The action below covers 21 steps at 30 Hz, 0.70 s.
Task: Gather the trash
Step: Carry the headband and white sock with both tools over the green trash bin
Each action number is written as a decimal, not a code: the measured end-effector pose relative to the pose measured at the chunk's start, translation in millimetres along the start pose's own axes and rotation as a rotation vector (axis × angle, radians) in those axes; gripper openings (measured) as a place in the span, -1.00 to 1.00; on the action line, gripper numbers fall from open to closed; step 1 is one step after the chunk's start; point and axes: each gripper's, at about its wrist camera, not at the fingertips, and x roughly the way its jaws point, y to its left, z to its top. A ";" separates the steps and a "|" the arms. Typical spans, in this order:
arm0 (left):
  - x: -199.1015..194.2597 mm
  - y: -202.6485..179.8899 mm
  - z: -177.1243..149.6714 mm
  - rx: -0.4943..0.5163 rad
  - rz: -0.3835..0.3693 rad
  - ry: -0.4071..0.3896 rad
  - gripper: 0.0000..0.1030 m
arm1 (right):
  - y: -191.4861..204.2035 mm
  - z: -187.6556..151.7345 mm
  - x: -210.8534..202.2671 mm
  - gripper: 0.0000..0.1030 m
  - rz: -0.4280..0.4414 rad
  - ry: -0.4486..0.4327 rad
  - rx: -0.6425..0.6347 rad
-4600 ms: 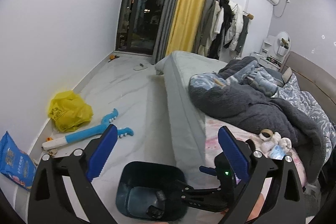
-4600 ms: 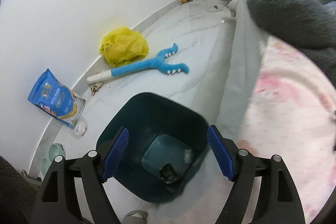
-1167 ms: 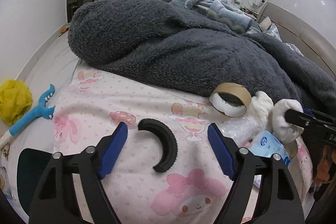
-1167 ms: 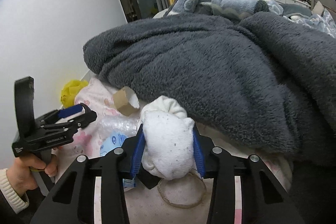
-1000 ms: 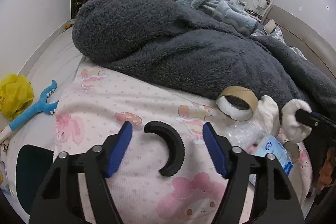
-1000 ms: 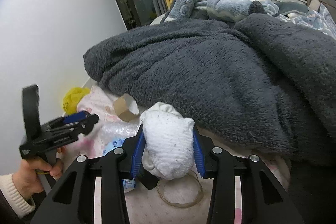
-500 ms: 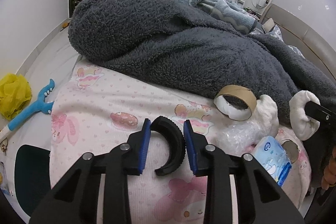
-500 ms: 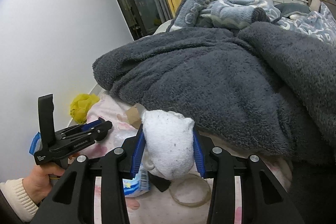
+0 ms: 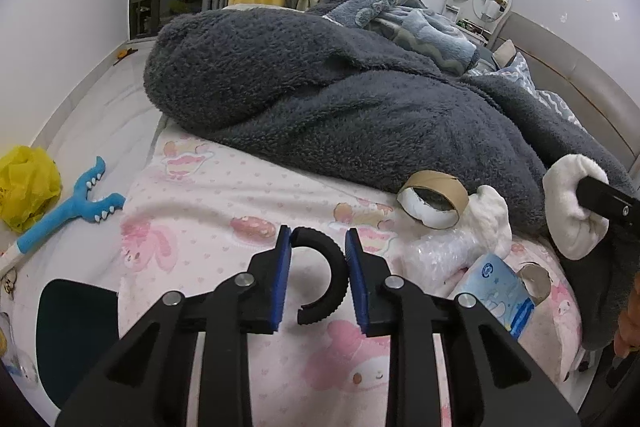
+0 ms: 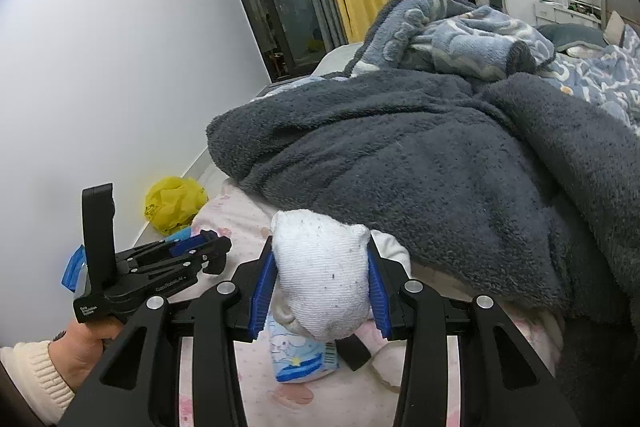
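Observation:
My left gripper [image 9: 318, 273] is shut on a black curved plastic piece [image 9: 326, 273], held just above the pink bed sheet [image 9: 200, 195]. My right gripper [image 10: 320, 283] is shut on a white sock [image 10: 324, 283] and holds it above the bed; the sock also shows at the right of the left wrist view [image 9: 568, 203]. On the sheet lie a cardboard tape roll [image 9: 434, 201], a second white sock [image 9: 494, 215], crumpled clear plastic [image 9: 436, 253] and a blue tissue pack [image 9: 498, 297]. The dark bin [image 9: 76, 331] stands on the floor at lower left.
A big grey fleece blanket [image 9: 340, 99] covers the bed behind the trash. On the floor to the left lie a yellow bag [image 9: 28, 183] and a blue toy [image 9: 68, 211]. Curtains and hung clothes stand at the far end.
My left gripper has closed around the black curved piece, which lay between open jaws a second ago. My right gripper has risen with the sock.

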 end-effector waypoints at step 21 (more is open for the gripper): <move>-51.8 40.6 -4.1 -0.018 0.071 -0.004 -0.43 | 70.8 3.1 15.7 -0.18 0.054 0.043 -0.044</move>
